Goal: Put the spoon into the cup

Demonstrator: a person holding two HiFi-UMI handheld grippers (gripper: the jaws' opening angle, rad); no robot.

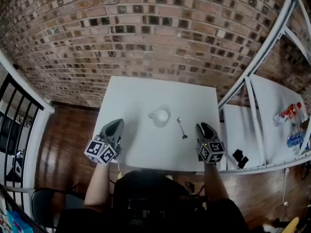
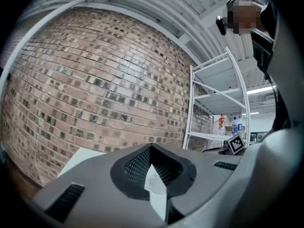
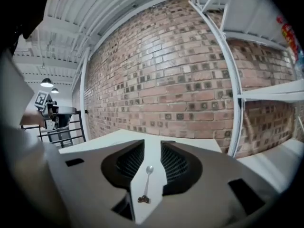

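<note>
A small white cup [image 1: 159, 116] stands near the middle of the white table [image 1: 146, 96]. To its right lies a thin metal spoon [image 1: 181, 127], bowl toward the brick wall. My right gripper [image 1: 202, 128] hovers just right of the spoon, near the table's front edge. In the right gripper view the spoon [image 3: 146, 184] shows on the table through the gap of the right gripper [image 3: 152, 144]; its jaws are open and touch nothing. My left gripper [image 1: 116, 125] hangs over the table's left front, well left of the cup. In its own view the left gripper [image 2: 152, 148] has its tips together, holding nothing.
A white metal shelf frame [image 1: 252, 72] stands right of the table, with bottles [image 1: 290, 113] on a shelf and a black object [image 1: 240, 158] lower down. A brick wall [image 1: 146, 33] backs the table. A black railing [image 1: 14, 101] is at far left.
</note>
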